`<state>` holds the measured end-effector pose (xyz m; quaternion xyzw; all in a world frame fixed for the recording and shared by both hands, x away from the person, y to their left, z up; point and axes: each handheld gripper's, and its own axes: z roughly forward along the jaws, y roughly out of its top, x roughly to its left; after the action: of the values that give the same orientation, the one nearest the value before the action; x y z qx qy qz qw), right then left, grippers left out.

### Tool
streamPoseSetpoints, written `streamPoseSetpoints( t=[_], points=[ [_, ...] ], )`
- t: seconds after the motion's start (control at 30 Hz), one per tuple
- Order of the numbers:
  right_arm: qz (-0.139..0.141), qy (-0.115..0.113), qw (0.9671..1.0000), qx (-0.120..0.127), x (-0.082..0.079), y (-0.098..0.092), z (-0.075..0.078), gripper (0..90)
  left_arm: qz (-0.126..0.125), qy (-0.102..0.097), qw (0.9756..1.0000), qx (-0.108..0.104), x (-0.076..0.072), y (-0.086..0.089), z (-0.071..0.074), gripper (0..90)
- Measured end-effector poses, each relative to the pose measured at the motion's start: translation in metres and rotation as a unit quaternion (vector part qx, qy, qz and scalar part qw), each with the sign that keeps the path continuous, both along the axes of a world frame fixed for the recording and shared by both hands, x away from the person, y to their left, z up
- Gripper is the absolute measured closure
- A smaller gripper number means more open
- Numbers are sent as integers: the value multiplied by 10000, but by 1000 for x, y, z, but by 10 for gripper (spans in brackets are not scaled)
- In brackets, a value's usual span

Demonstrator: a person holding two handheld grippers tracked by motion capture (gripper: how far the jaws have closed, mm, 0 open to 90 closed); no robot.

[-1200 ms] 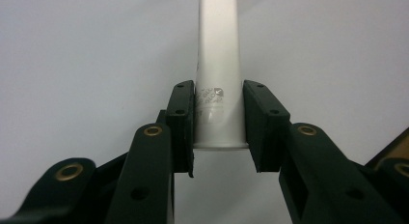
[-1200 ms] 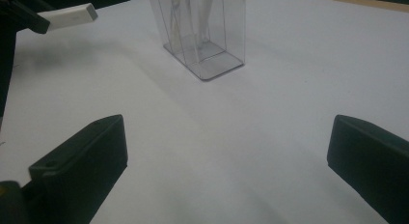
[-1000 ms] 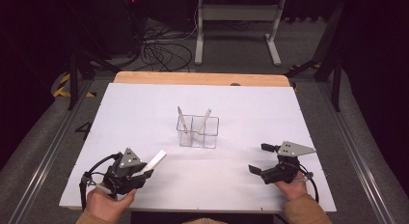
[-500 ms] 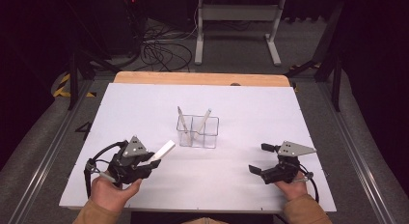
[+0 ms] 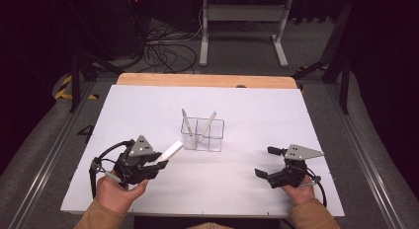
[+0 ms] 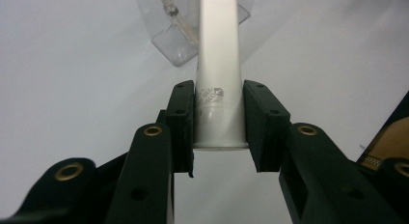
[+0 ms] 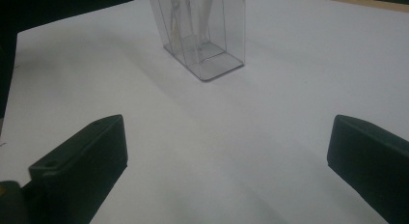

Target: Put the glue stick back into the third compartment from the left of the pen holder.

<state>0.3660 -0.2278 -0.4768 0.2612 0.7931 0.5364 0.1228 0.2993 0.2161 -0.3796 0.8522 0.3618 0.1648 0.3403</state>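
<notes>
Left gripper (image 5: 159, 162), near the tabletop's (image 5: 321, 120) front left corner, is clamped on a white tube (image 6: 218, 74) whose free end points at the clear two-compartment holder (image 5: 202, 135) mid-tabletop. Each compartment holds one leaning slim stick. Right gripper (image 5: 267, 162), jaws wide apart with nothing between them, rests by the front right corner.

Bare white table (image 5: 306, 120) lies open on all sides of the clear divided holder (image 5: 202, 135), the one obstacle at centre. Two sticks (image 5: 187, 121) lean out its top toward twelve o'clock.
</notes>
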Motion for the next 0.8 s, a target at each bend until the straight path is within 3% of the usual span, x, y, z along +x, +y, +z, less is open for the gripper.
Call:
streamPoseSetpoints(
  t=[0.53, 0.8],
  points=[
    [7, -13, 10000, -16, 0, 0, 0, 7, -175, 23, 9998, -13, 5, -4, 10, 667],
    [8, -10, 10000, -13, 0, 0, 0, 7, -393, 52, 9992, -41, 17, -19, 21, 667]
  ],
)
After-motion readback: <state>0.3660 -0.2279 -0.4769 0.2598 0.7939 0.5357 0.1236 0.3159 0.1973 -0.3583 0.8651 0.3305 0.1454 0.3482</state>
